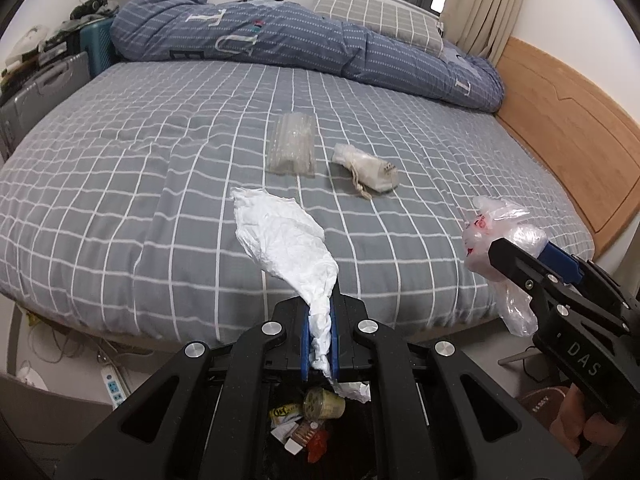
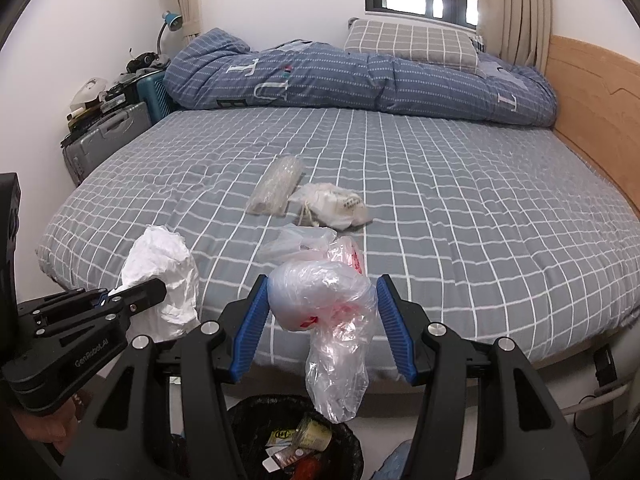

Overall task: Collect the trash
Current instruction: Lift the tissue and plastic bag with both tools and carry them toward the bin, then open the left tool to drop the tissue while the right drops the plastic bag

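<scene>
the left gripper [image 1: 320,336] is clenched on a crumpled white tissue [image 1: 284,236], seen at lower centre of the left view. the right gripper [image 2: 322,320] is grasping a bundled plastic bag [image 2: 324,300], pads pressed on both sides, at lower centre of the right view. a lined bin [image 2: 256,412] with trash inside is seen at the bottom edge of both views, below the grippers. two items are left on the bed [image 1: 120,160], mid-frame: a bubble-wrap piece [image 1: 293,145] and a wrapped pouch [image 1: 366,168], lying just beside each other.

risks, as judged: the bag's loose tail hangs free and could snag on the bin rim or drift outside if released off-centre. the tissue is held only by a twisted end; it could tear or slip. light items could cling to the pads on release.
</scene>
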The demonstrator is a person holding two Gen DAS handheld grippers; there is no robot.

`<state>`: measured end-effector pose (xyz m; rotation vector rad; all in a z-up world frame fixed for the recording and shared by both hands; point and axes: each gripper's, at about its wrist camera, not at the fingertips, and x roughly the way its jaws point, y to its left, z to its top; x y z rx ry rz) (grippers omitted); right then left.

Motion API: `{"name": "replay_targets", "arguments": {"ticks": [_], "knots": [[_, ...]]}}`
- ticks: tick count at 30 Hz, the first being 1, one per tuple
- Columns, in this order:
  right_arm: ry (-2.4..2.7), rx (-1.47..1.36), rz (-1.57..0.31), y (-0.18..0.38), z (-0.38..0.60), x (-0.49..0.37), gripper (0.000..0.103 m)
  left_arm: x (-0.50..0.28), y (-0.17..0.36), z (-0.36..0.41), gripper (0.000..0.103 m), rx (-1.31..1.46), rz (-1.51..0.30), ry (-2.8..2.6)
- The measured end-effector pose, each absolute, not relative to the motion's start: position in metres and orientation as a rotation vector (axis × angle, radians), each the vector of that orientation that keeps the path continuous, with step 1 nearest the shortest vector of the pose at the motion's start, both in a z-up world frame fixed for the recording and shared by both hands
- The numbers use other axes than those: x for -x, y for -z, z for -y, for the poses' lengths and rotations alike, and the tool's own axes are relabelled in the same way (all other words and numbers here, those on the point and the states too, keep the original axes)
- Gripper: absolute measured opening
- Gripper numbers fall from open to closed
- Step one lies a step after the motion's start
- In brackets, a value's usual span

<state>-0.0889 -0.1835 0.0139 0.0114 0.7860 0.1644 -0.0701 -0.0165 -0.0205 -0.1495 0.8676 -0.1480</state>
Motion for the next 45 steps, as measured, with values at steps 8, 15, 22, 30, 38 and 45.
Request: {"name": "replay_targets", "arguments": {"ticks": [8, 15, 22, 30, 38, 45], "knots": [[-0.177, -0.006, -0.818, -0.005, 0.178, 0.110, 0.052, 0.090, 0.027, 0.017, 0.006, 0.137, -0.885, 0.132], [-0.187, -0.005, -0.842, 0.002, 0.174, 0.128, 0.052, 0.109, 0.032, 0.018, 0.006, 0.135, -0.906, 0.131], [-0.189, -0.008, -0.873, 0.011, 0.173, 0.145, 0.052, 0.126, 0.040, 0.016, 0.006, 0.135, -0.938, 0.125], [-0.183, -0.021, -0.922, 0.021, 0.174, 0.162, 0.052, 0.142, 0.053, 0.014, 0.006, 0.132, -0.988, 0.113], [-0.181, -0.011, -0.990, 0.048, 0.168, 0.172, 0.052, 0.153, 0.079, 0.004, 0.006, 0.138, -1.043, 0.094], [-0.188, -0.024, -1.083, 0.092, 0.166, 0.166, 0.052, 0.149, 0.120, -0.005, 0.006, 0.165, -1.116, 0.093]]}}
